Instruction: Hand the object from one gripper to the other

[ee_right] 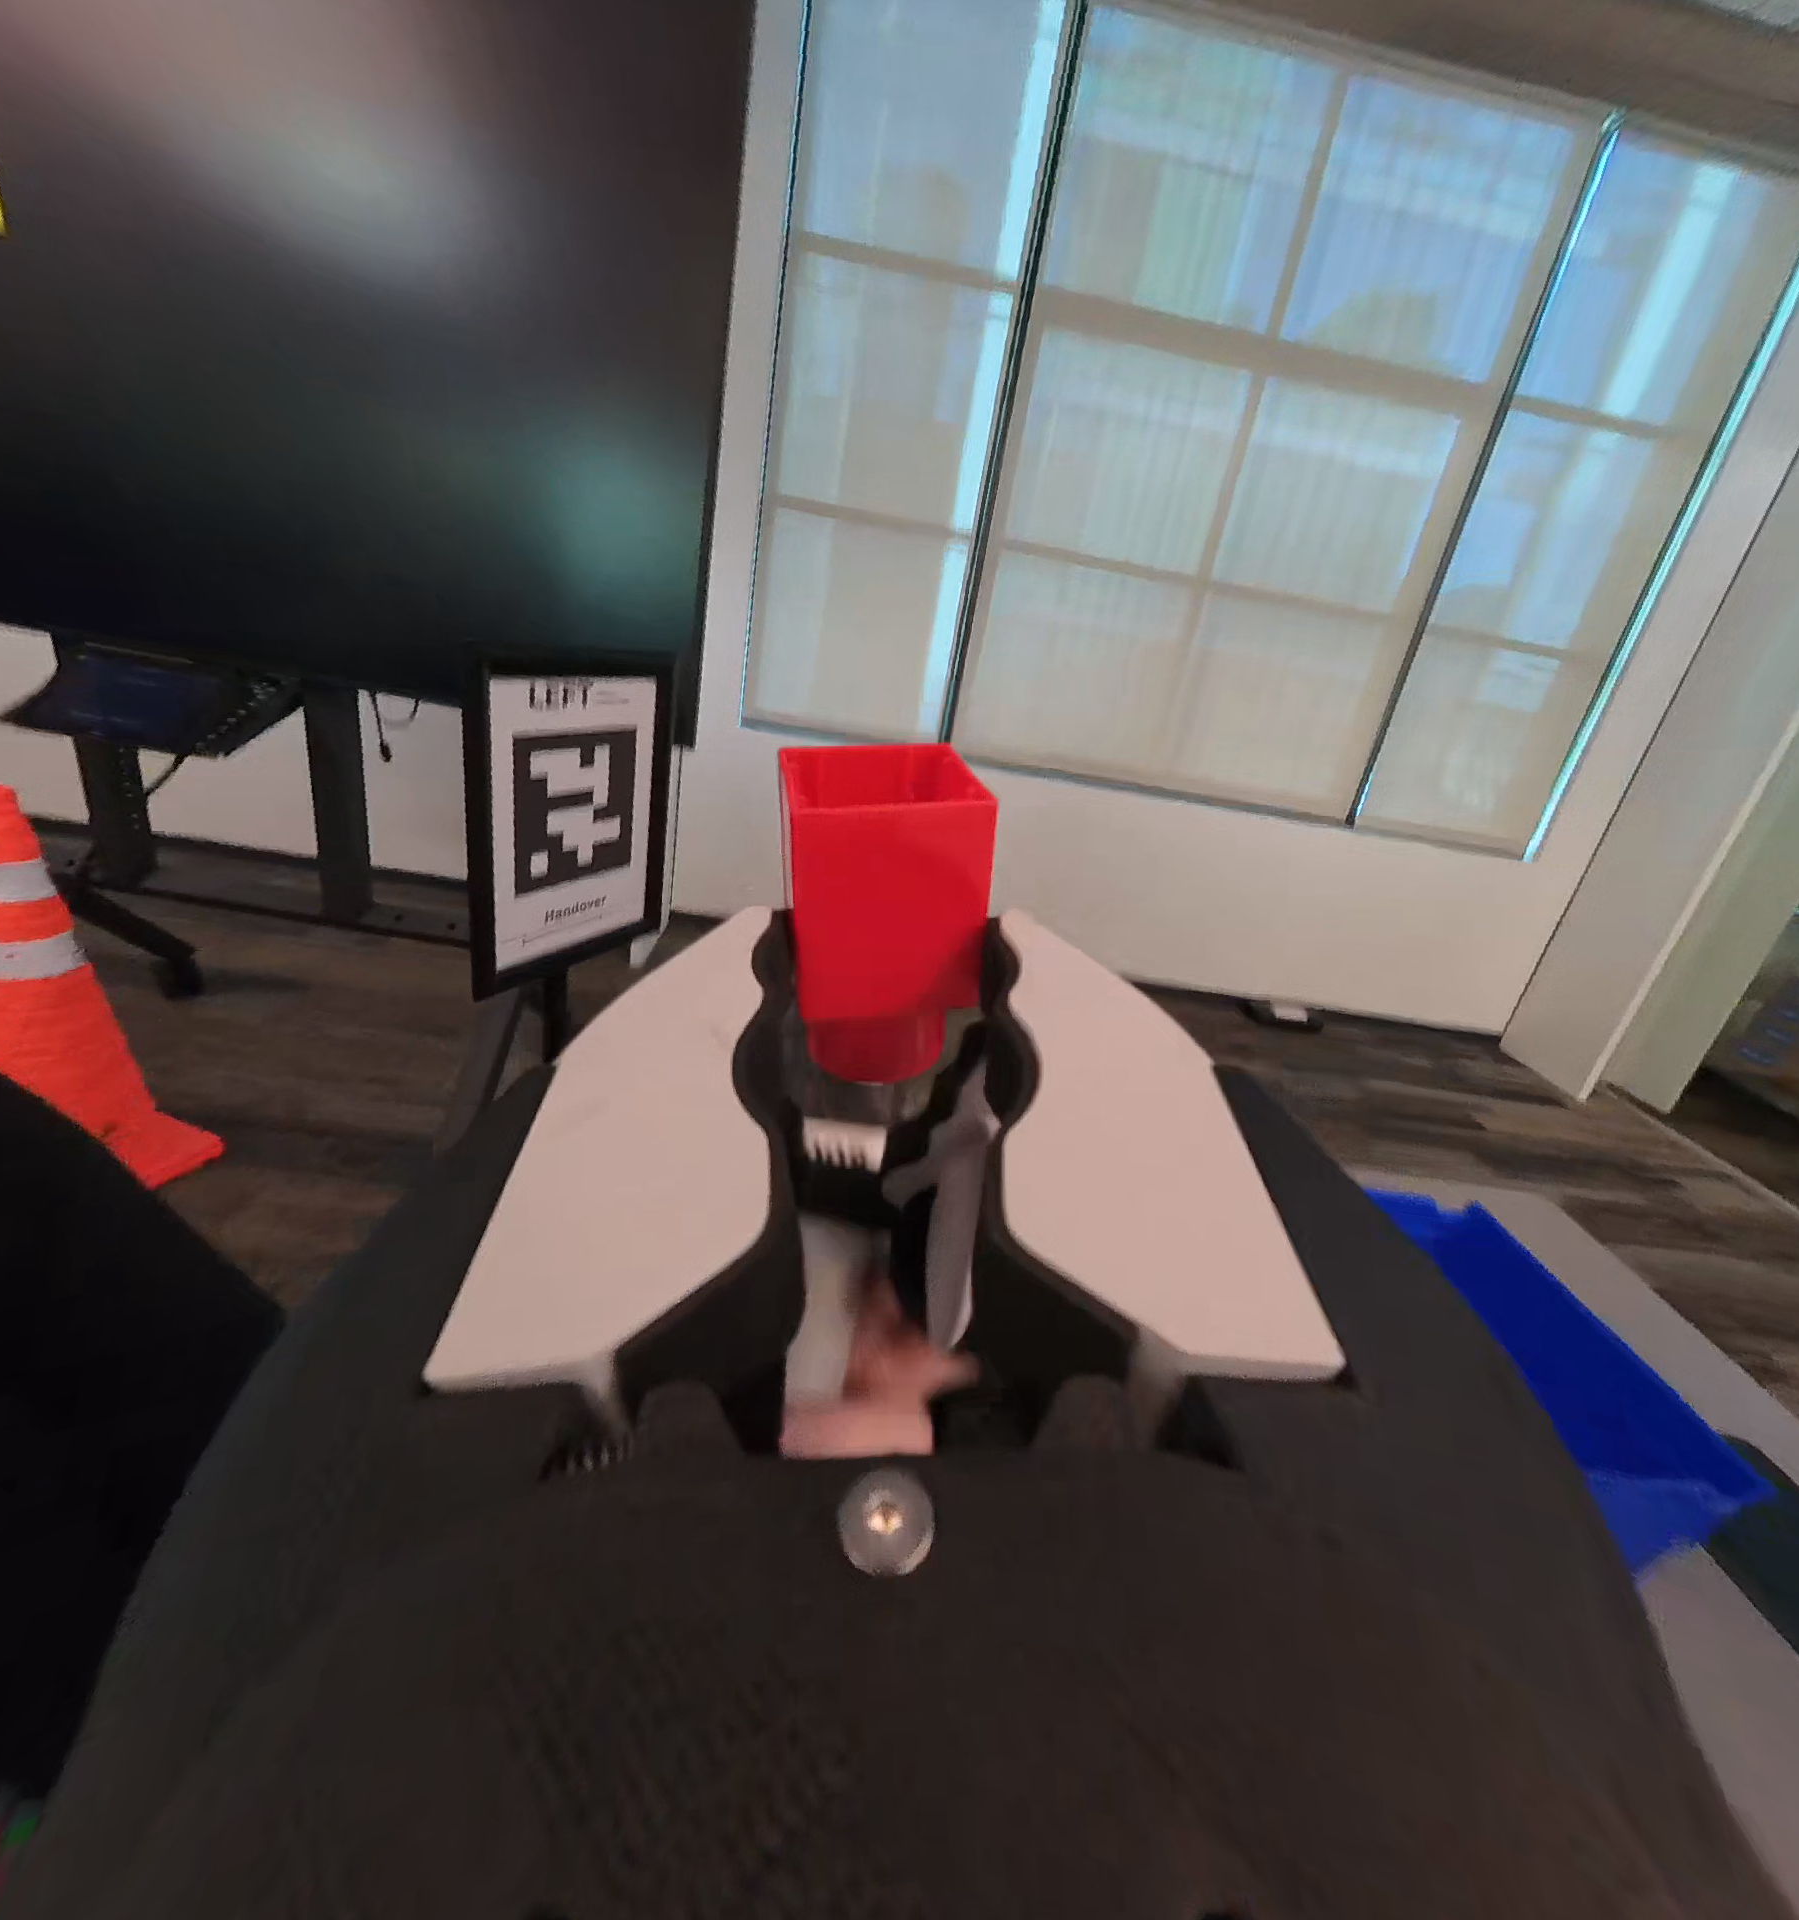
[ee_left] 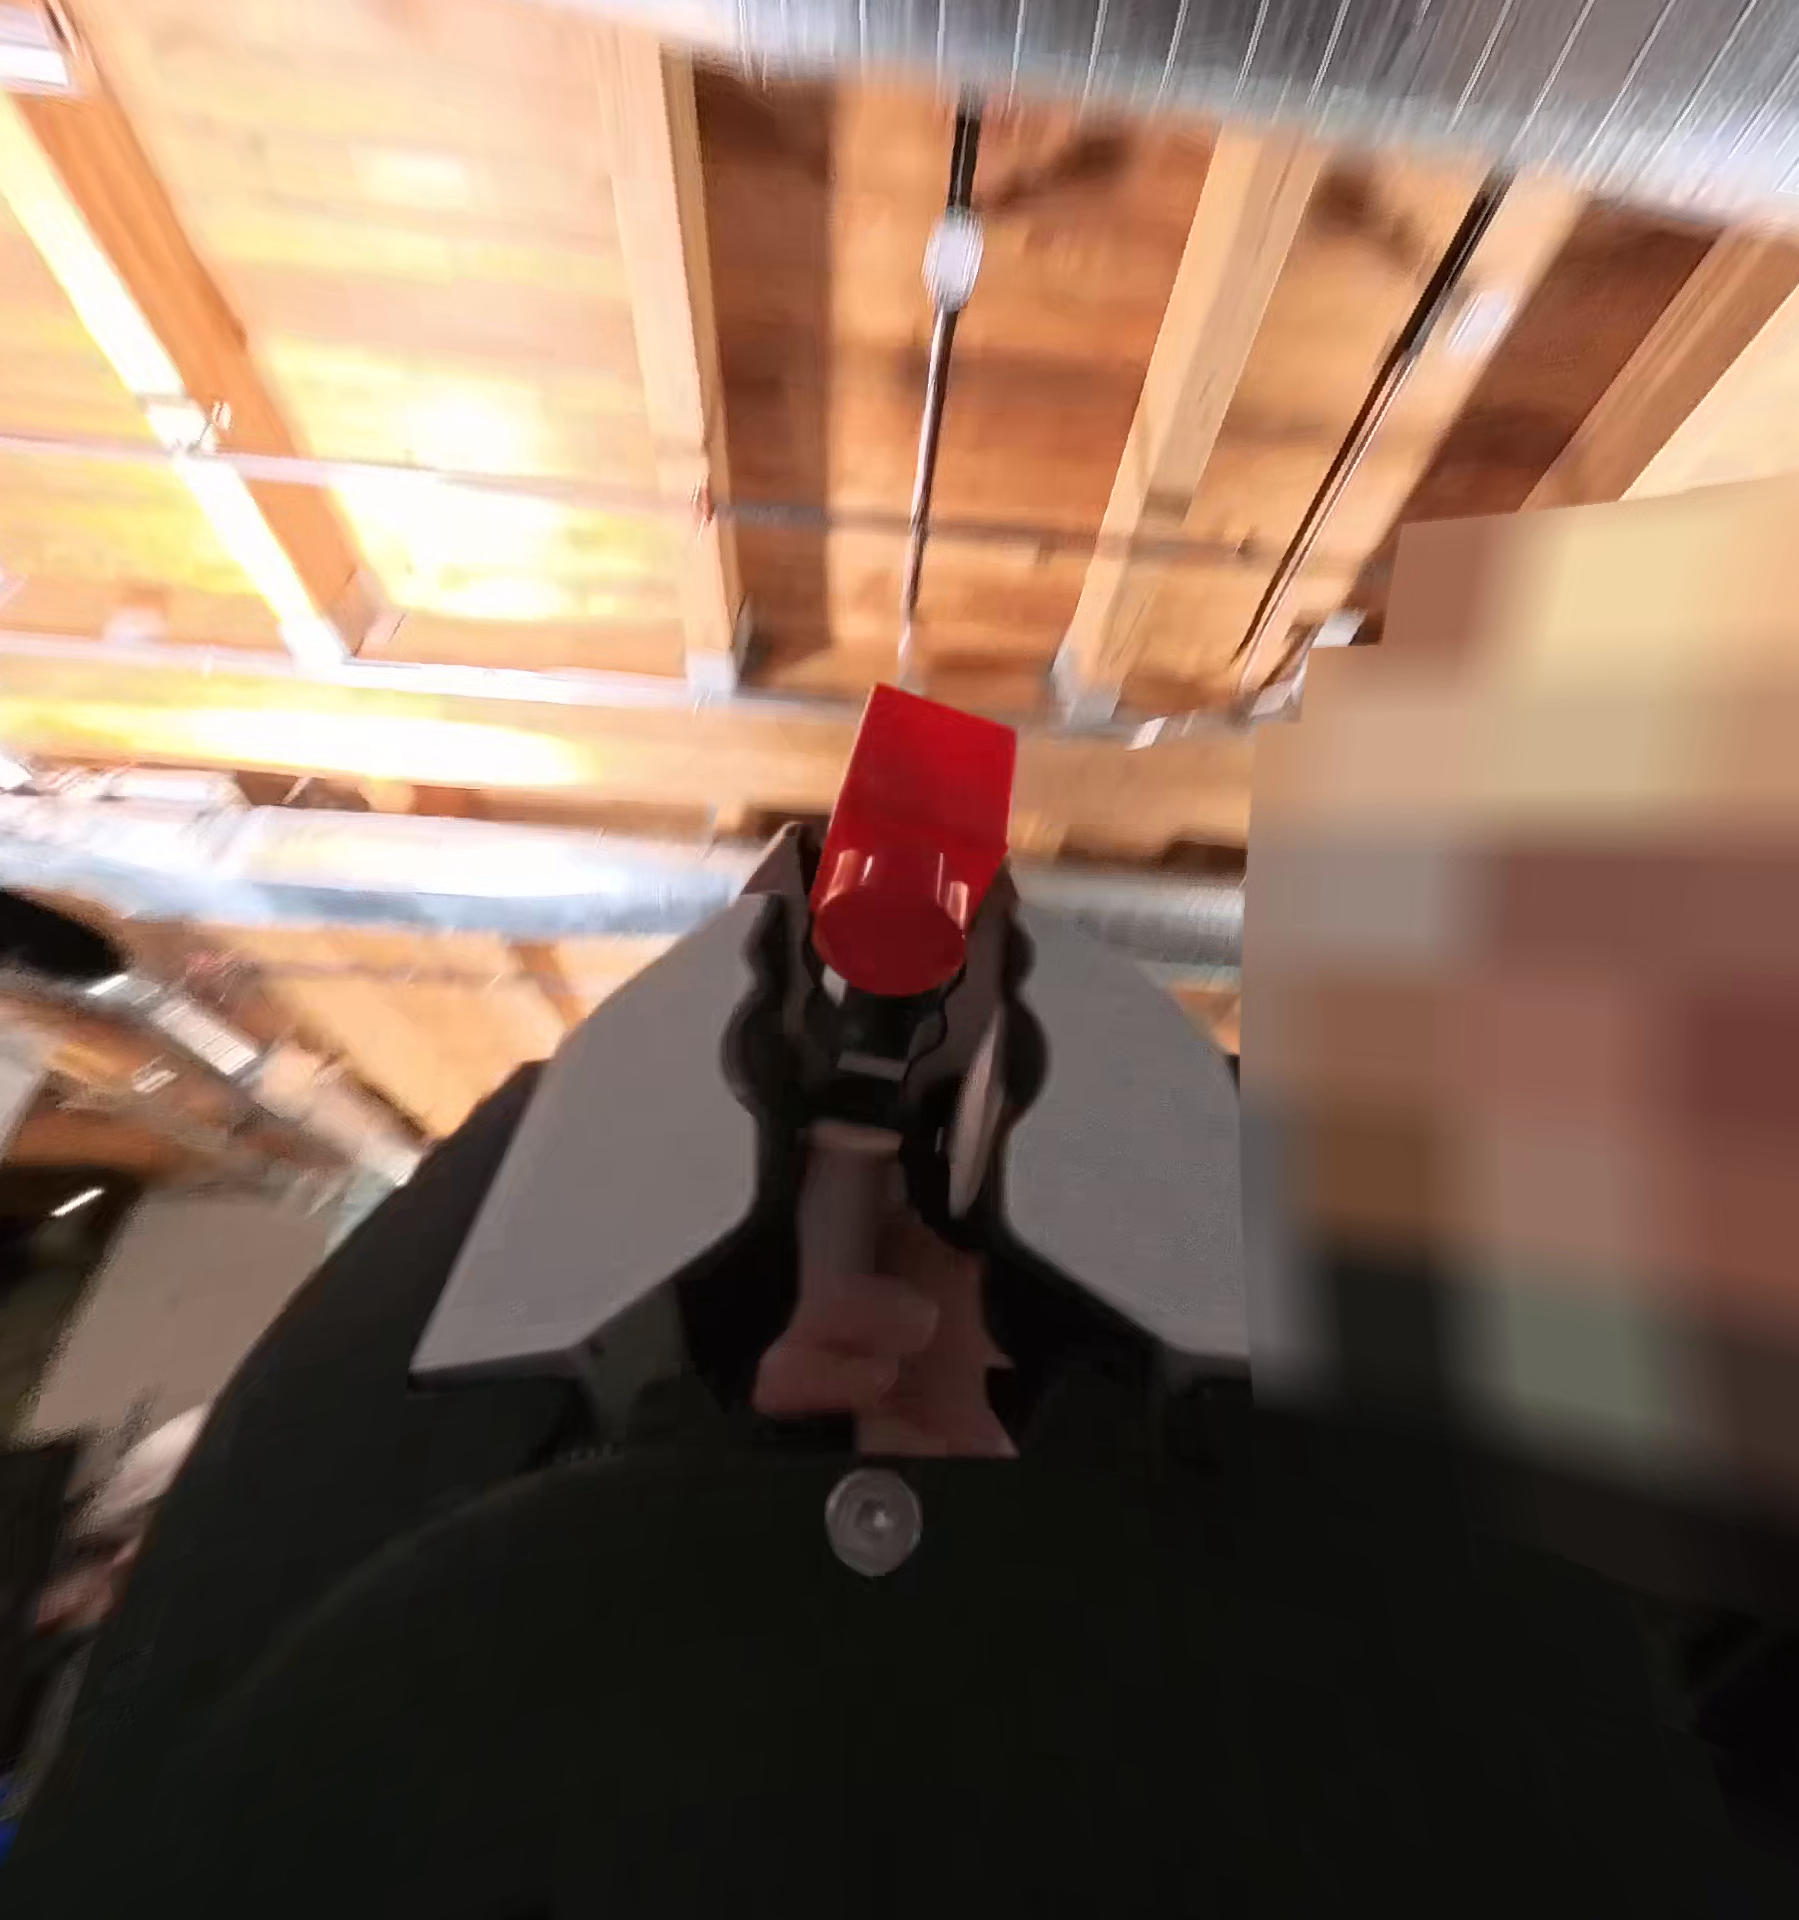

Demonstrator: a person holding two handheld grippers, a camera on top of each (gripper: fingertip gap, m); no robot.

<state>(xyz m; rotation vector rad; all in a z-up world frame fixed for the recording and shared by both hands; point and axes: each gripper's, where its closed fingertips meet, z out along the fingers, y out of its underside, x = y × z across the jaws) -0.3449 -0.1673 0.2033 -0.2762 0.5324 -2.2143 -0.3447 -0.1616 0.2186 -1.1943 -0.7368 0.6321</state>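
The left gripper [ee_left: 900, 914] is clenched on a red object [ee_left: 910, 831], pointed up at the wooden ceiling beams [ee_left: 1165, 436]. The right gripper [ee_right: 890, 966] likewise grasps a red object [ee_right: 884, 883], a square open-topped cup on a round stem, held upright. Beyond stand a framed marker sign [ee_right: 568, 821], an orange cone [ee_right: 38, 966], a window [ee_right: 1238, 416] and a blue bin [ee_right: 1560, 1371].

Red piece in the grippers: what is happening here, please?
A person holds two grippers. The left gripper is shut on a red piece and points up at a wooden ceiling. The right gripper is also shut on a red piece, open end up. Neither view shows the other gripper, so the handover stage is unclear.
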